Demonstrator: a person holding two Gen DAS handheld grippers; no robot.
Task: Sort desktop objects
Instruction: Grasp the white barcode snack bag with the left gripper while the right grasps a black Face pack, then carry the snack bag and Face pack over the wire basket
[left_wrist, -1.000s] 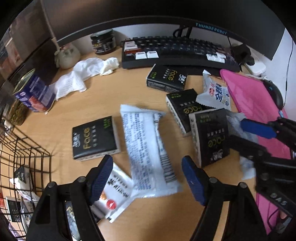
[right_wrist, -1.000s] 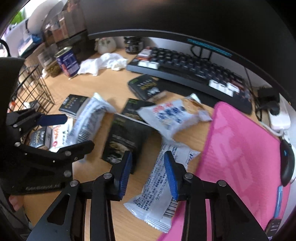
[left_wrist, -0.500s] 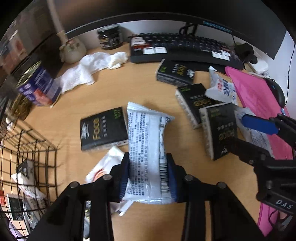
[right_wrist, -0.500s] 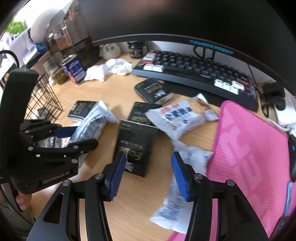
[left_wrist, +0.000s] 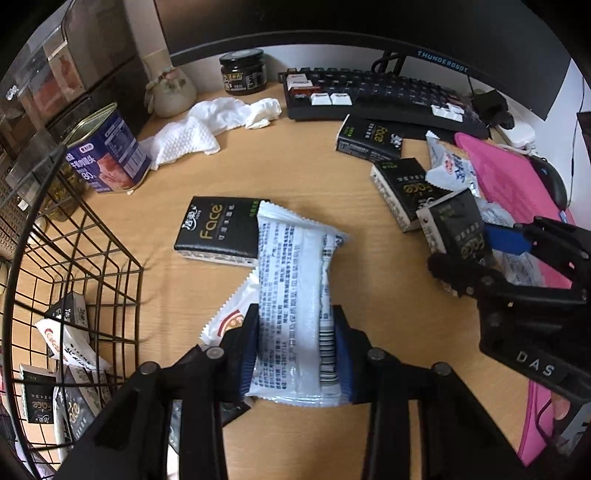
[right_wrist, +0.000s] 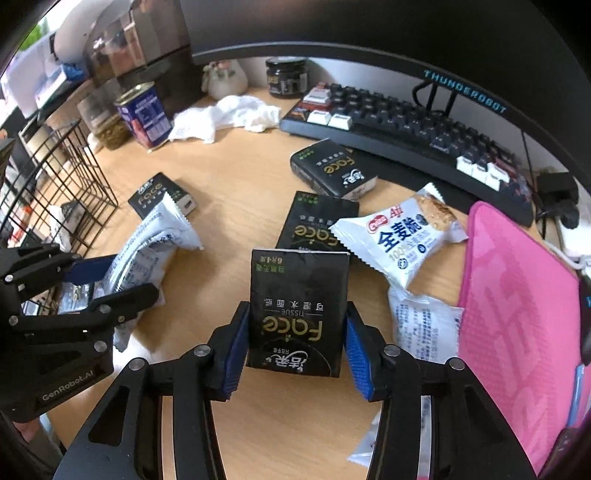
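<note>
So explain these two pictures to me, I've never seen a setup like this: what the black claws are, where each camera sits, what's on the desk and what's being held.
There is no robot here. A person holds a two-finger claw in each hand, and each claw carries a wide-angle camera looking forward along its fingers. One picture comes from the left gripper, which is clamped on a white snack packet. The other comes from the right gripper; its jaws are closing around a black Face tissue pack, and the pads look to be at its sides. Each claw also shows at the edge of the other's picture. On the wooden desk lie more tissue packs and packets, a keyboard, a pink mat, a crumpled white cloth and a wire basket already holding some items.
</note>
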